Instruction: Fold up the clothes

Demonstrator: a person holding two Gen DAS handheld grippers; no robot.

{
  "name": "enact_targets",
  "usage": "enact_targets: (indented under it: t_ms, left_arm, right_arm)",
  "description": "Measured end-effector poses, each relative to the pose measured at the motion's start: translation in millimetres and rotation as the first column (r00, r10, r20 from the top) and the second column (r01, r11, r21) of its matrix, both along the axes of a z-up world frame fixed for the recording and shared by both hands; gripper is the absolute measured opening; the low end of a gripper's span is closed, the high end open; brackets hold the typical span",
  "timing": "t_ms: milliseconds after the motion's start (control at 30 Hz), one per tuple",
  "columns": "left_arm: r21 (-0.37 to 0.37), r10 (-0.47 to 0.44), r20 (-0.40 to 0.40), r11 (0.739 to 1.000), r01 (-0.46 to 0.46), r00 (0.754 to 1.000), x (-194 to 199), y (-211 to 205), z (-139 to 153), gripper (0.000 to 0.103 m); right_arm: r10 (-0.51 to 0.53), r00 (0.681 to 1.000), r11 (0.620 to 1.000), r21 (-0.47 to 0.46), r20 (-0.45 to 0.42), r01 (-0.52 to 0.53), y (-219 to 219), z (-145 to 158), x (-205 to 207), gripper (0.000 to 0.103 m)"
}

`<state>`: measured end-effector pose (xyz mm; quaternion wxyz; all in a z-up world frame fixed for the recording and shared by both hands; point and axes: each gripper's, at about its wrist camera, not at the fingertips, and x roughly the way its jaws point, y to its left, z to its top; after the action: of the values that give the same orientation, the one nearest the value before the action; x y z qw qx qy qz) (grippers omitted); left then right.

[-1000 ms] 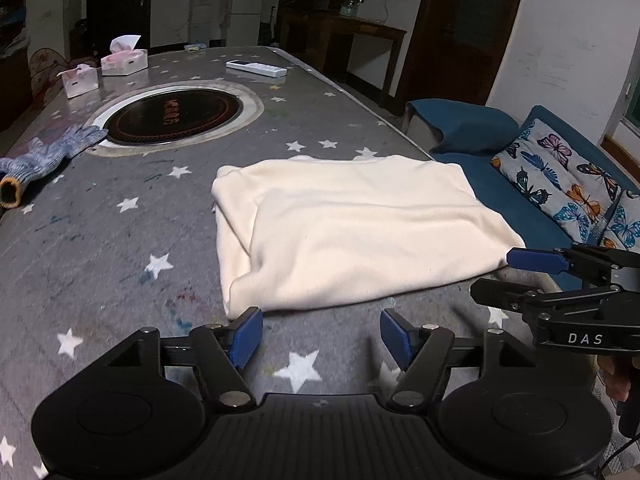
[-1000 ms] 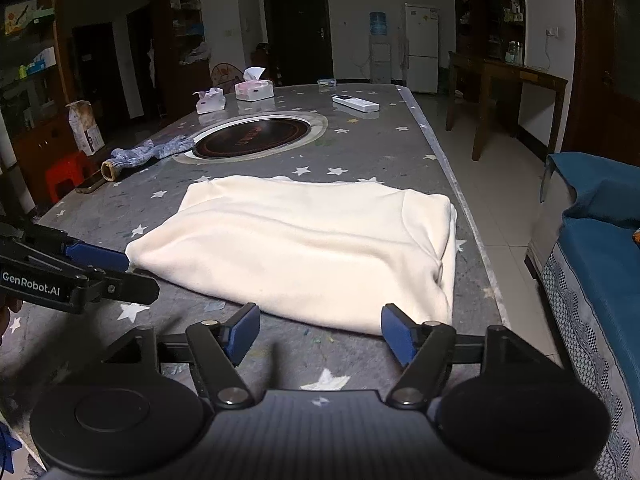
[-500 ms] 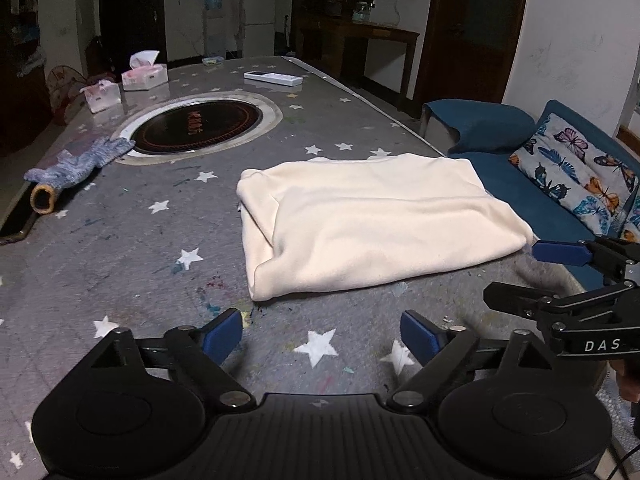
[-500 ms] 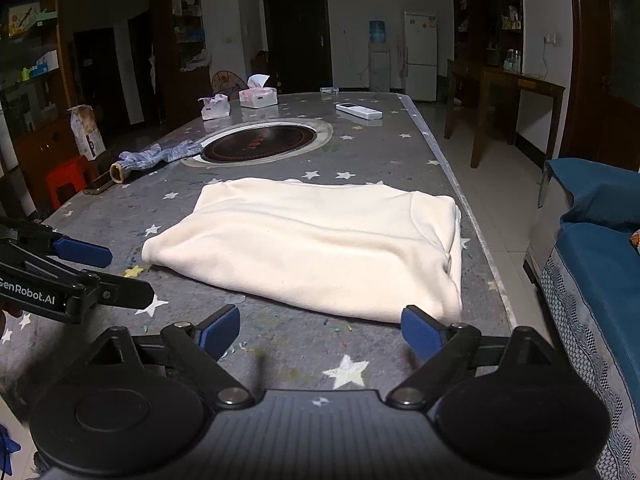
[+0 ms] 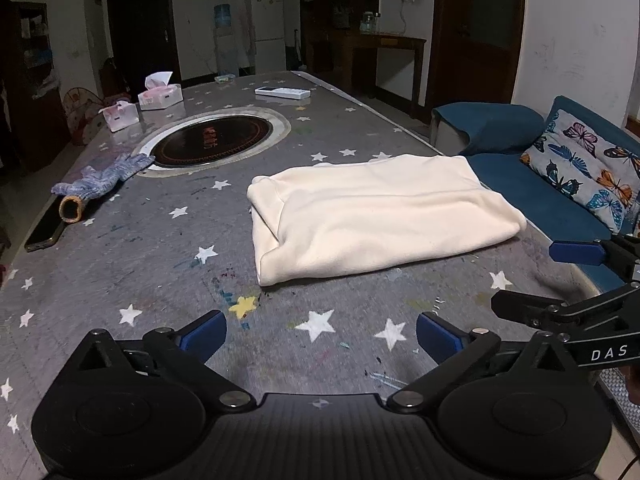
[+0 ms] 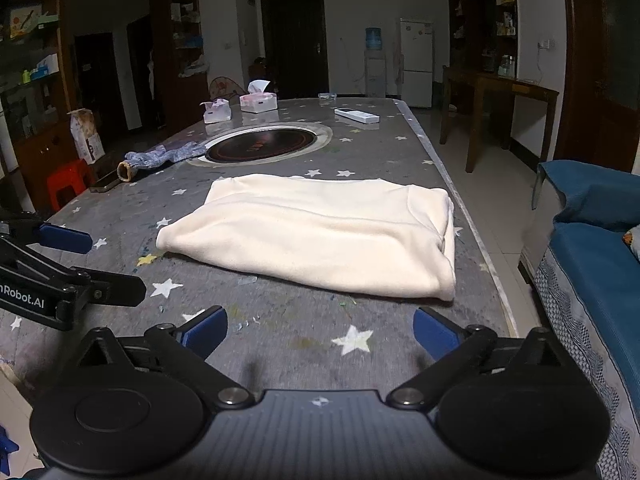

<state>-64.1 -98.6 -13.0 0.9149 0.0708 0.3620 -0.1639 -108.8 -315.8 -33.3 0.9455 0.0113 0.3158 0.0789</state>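
A cream garment lies folded into a flat rectangle on the grey star-patterned table, near its right edge. In the right wrist view the same garment lies ahead, its thick folded end to the right. My left gripper hangs open over bare table, short of the garment's near edge, nothing between its blue pads. My right gripper is open too, empty, also short of the cloth. Each gripper shows at the edge of the other's view: the right gripper and the left gripper.
A round black cooktop is set into the table. A knitted glove and a phone lie at the left, tissue boxes and a remote at the far end. A blue sofa stands right of the table.
Both grippers have drawn back from the garment and their jaws have spread wider. The garment lies as before.
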Motion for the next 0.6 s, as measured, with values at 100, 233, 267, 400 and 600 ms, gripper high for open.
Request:
enact_targets:
  t_ms: [100,233,267,400,600]
  left_arm:
    - [0.008,0.003,0.01,1.0,-0.003,1.0,-7.5,-1.1,1.0,0.103]
    - [0.017,0.008,0.026,1.0,-0.009,1.0,-17.6,-2.3,2.5,0.103]
    - [0.019,0.01,0.031,1.0,-0.01,0.999,-20.2,-2.5,2.8,0.103]
    - [0.028,0.016,0.052,0.999,-0.018,0.999,-30.6,-3.4,4.4,0.103]
    - [0.036,0.015,0.073,0.999,-0.018,0.997,-42.1,-5.4,4.3,0.103]
  right_arm:
    - [-0.013,1.0,1.0,0.008,0.004,0.013,-1.2,-0.1,-6.5,0.102]
    - [-0.022,1.0,1.0,0.017,0.007,0.022,-3.3,-1.0,-16.6,0.103]
    - [-0.023,1.0,1.0,0.016,0.008,0.023,-3.4,-1.5,-18.8,0.103]
    - [-0.028,1.0,0.999,0.016,0.012,0.028,-3.3,-2.5,-27.6,0.103]
    - [-0.035,0.999,0.999,0.019,0.012,0.034,-1.4,-5.2,-37.0,0.103]
